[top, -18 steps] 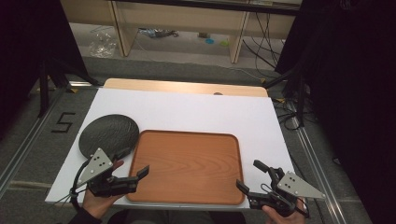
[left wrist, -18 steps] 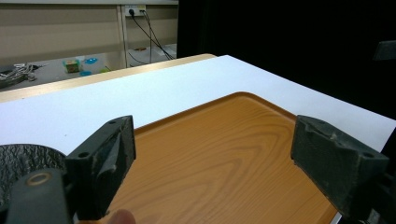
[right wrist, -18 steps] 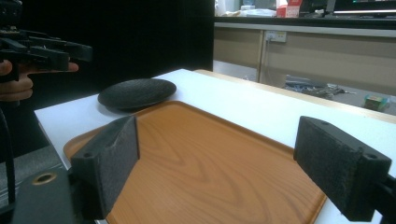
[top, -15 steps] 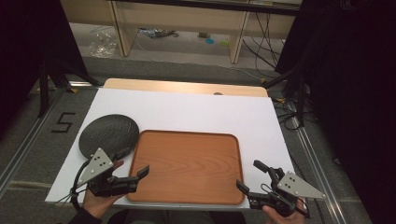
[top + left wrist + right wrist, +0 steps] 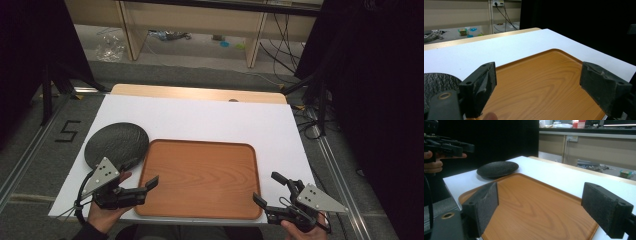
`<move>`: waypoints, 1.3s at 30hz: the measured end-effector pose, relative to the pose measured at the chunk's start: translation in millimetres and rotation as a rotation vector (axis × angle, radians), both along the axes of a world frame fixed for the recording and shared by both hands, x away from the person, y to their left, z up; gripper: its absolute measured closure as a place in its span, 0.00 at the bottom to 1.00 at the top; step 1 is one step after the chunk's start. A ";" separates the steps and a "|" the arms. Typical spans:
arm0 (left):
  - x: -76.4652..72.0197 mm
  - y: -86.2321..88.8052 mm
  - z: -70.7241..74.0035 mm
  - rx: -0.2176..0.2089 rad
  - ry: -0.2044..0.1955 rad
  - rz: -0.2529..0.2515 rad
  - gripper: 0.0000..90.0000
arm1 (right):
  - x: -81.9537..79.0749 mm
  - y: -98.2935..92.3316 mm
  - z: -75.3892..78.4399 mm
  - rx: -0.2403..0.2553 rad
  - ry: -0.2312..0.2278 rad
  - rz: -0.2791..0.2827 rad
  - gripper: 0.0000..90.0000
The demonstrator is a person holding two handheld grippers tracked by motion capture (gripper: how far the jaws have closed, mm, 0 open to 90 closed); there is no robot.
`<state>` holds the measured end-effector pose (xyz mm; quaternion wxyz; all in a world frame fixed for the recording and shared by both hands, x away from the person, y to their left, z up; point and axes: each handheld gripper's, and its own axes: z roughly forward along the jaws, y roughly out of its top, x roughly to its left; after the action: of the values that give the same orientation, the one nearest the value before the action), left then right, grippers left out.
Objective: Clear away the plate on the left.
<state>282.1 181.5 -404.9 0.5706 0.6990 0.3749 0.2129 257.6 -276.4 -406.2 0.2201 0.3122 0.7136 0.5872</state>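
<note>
Now both my grippers, left (image 5: 142, 186) and right (image 5: 266, 189), hover with jaws wide and empty at the near corners of the wooden tray (image 5: 200, 175). I should close on its rim evenly and lift it level, clear of the black plate (image 5: 116, 144).

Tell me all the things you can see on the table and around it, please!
tray: one, brown wood, near middle of the table, nothing in it
plate: one, black, left of the tray, its edge at the tray's corner
table cover: one, white, under both
floor clutter: a few small items, mixed colours, beyond the table
left gripper: one, black, open, over the tray's near left corner
right gripper: one, black, open, off the tray's near right corner
</note>
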 end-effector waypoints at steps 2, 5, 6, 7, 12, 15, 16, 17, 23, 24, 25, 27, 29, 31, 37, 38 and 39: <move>0.0 0.2 0.0 0.000 -0.001 0.001 0.15 | -0.3 -0.3 -0.1 -0.003 0.008 0.004 0.17; 1.5 2.1 0.6 -0.002 0.000 0.008 0.15 | 0.7 -1.0 -0.4 -0.001 0.006 0.004 0.17; 2.2 2.2 0.4 -0.009 0.005 0.014 0.15 | 0.9 -1.2 -0.7 -0.003 0.007 0.001 0.17; 2.6 2.6 0.3 -0.009 0.011 0.014 0.15 | 1.2 -1.4 -1.2 0.001 0.002 -0.004 0.17; 3.7 3.7 0.3 -0.015 0.012 0.022 0.15 | 1.4 -2.3 -1.3 0.001 0.006 0.000 0.17; 3.8 4.3 0.5 -0.015 0.013 0.024 0.15 | 1.3 -2.7 -1.2 -0.001 0.006 -0.002 0.17; 4.5 5.1 0.4 -0.018 0.014 0.026 0.15 | 1.0 -3.0 -1.3 -0.002 0.009 0.001 0.17; 4.5 5.4 0.7 -0.018 0.017 0.031 0.15 | 1.0 -2.8 -1.6 0.007 0.006 0.005 0.17; 6.2 10.0 0.0 -0.019 0.037 0.057 0.15 | 0.9 -3.0 -0.8 -0.003 0.001 -0.005 0.17; 6.2 10.0 0.0 -0.019 0.037 0.057 0.15 | 0.9 -3.0 -0.8 -0.003 0.001 -0.005 0.17; 6.0 12.4 0.2 -0.022 0.041 0.061 0.15 | 0.2 -2.5 0.0 -0.005 0.006 -0.001 0.17; 6.1 17.8 1.1 -0.032 0.053 0.088 0.15 | -0.9 -0.6 0.3 -0.015 -0.001 0.003 0.17; 7.4 21.8 1.1 -0.031 0.063 0.112 0.15 | -1.0 0.3 -0.1 -0.010 -0.010 -0.009 0.17; 9.1 25.9 0.6 -0.041 0.080 0.132 0.15 | -1.1 -0.3 0.7 -0.016 -0.001 0.001 0.17; 12.8 36.3 -0.5 -0.069 0.115 0.171 0.15 | -1.1 1.7 0.2 0.000 -0.010 0.003 0.17; 15.2 40.0 -1.9 -0.059 0.143 0.198 0.15 | -1.6 1.2 0.8 -0.013 -0.002 0.004 0.17; 15.2 40.0 -1.9 -0.059 0.143 0.198 0.15 | -1.6 1.2 0.8 -0.013 -0.002 0.004 0.17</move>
<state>297.2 221.5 -406.7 0.5388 0.6548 0.4880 0.2070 256.0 -275.2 -405.4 0.2217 0.3086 0.7180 0.5832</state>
